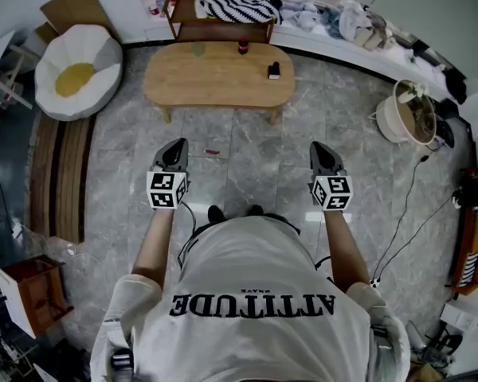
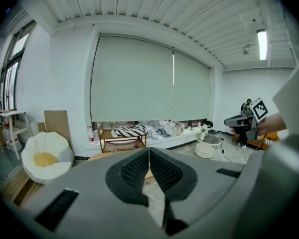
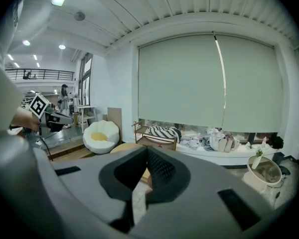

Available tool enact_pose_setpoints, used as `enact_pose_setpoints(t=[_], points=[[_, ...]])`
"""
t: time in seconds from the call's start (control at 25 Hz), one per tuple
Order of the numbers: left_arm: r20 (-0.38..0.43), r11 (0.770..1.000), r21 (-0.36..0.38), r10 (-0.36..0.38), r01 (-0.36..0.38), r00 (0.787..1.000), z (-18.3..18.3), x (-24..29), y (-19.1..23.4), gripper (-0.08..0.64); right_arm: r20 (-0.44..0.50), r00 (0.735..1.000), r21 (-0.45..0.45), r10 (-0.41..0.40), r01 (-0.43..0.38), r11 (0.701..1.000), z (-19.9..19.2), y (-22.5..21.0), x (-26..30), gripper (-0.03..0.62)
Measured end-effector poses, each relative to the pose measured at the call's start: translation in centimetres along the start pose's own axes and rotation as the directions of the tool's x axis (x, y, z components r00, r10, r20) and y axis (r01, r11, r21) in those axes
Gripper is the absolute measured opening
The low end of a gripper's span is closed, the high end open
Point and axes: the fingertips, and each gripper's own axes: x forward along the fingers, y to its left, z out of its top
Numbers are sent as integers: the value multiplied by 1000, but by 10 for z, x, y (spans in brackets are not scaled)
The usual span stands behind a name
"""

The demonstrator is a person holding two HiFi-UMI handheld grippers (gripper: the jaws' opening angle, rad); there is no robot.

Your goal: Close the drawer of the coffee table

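Note:
The oval wooden coffee table stands on the grey tiled floor ahead of me, about a step away. No drawer shows from above. My left gripper and right gripper hover side by side over the floor, short of the table and pointing toward it. Both are shut with nothing between their jaws. In the left gripper view the left gripper has its pads pressed together, and a sliver of table top shows behind them. The right gripper likewise hides most of the table.
A bottle, a glass and a small dark item sit on the table. Behind it is a wooden shelf with striped cloth. An egg-shaped beanbag lies left, a round white basket right, with cables.

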Motion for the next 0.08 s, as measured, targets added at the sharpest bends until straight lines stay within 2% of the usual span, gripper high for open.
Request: enact_pose_setpoints(t=[0.08], points=[[3, 1000, 1, 0, 0, 1000, 2, 3, 3, 21, 2, 1000, 1, 1, -1, 1000, 2, 0, 3, 18]])
